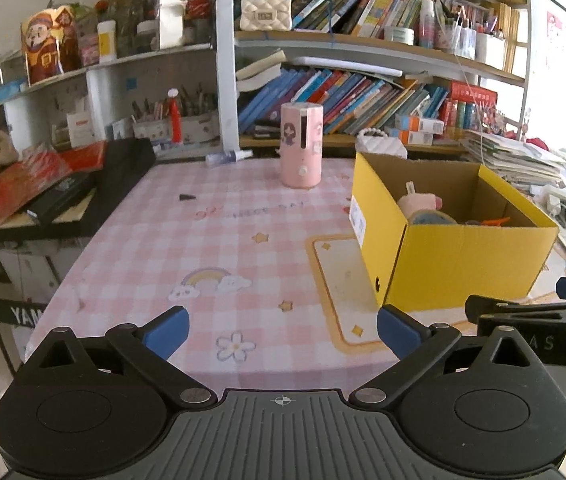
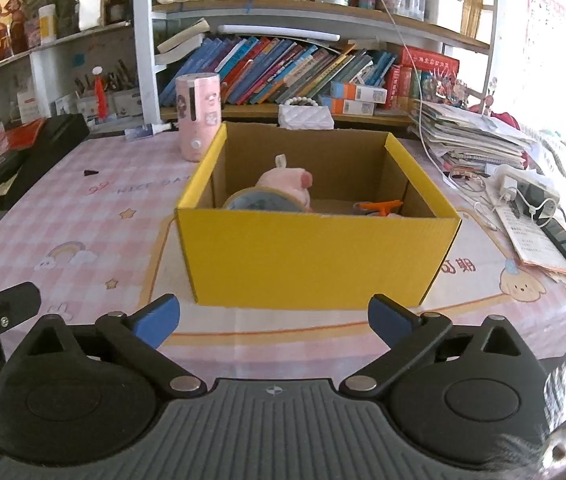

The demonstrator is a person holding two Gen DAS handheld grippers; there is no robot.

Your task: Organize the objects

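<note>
Yellow box (image 1: pixel 455 256) stands on the tabletop (image 1: pixel 203 248), right of the spread, empty left tongs (image 1: pixel 283 330). From the right wrist, the right tongs (image 2: pixel 275 318) are also spread and empty before the box, a pink toy (image 2: pixel 287 184) inside. Next probably the pink cylinder (image 1: pixel 301 145).

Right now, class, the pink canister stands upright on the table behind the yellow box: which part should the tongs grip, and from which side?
Grip the pink canister around its mid body, coming level from the near, open tablecloth side with the left tongs. It is a tall upright cylinder, so its round sides probably suit two opposing pads. The yellow box stands to its right, apart from it.
</note>
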